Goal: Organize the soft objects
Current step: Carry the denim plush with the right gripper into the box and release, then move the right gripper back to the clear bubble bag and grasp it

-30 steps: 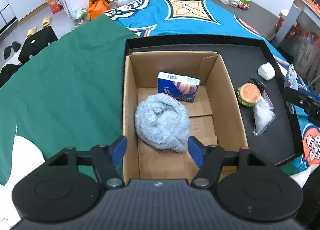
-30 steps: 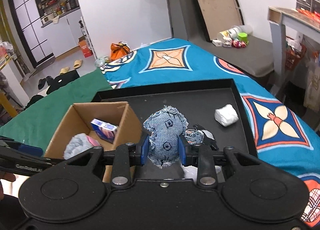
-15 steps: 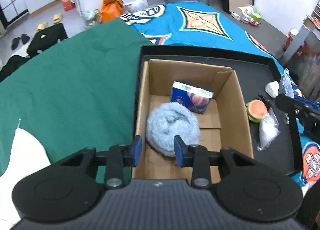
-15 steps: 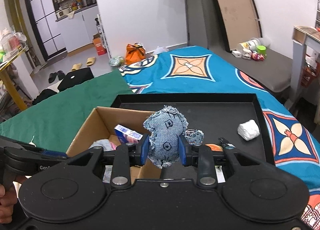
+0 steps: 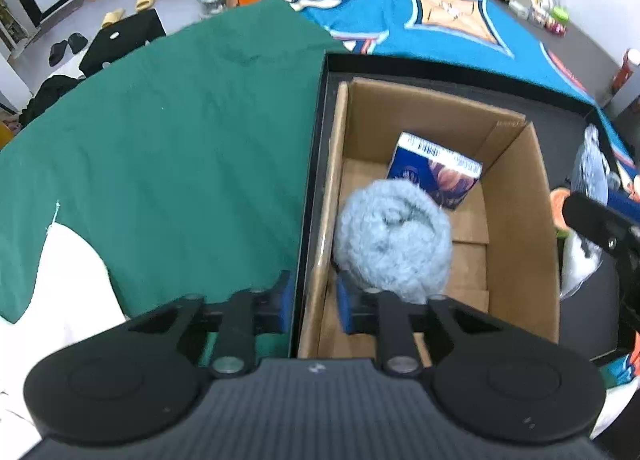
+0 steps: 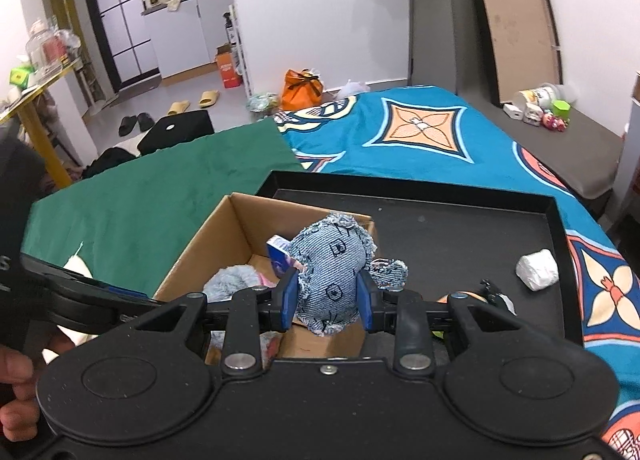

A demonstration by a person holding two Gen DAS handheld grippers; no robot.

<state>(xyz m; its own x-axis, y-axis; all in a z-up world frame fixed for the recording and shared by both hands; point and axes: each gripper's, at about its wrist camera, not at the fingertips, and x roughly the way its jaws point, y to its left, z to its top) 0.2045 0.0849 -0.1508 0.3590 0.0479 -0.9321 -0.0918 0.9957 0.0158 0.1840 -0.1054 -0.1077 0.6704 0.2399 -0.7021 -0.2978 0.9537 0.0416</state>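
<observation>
A brown cardboard box (image 5: 516,219) stands at the left end of a black tray (image 6: 440,236). Inside lie a fluffy grey roll (image 5: 392,236) and a blue tissue pack (image 5: 434,175). My left gripper (image 5: 314,300) straddles the box's left wall near the front corner. Its jaws are closing, with the blue pads against the cardboard on either side. My right gripper (image 6: 326,294) is shut on a denim elephant toy (image 6: 330,264) and hangs over the box's (image 6: 224,227) near right corner.
On the tray right of the box lie a white wad (image 6: 536,264), an orange burger toy (image 5: 558,203) and a clear plastic bag (image 5: 576,260). Green cloth (image 5: 180,139) covers the surface left of the tray, with a blue patterned cover (image 6: 420,127) behind.
The left jaws went from wide open in front of the fluffy roll to nearly shut, and shifted left onto the box's left wall. The right gripper carried the denim toy left, over the box.
</observation>
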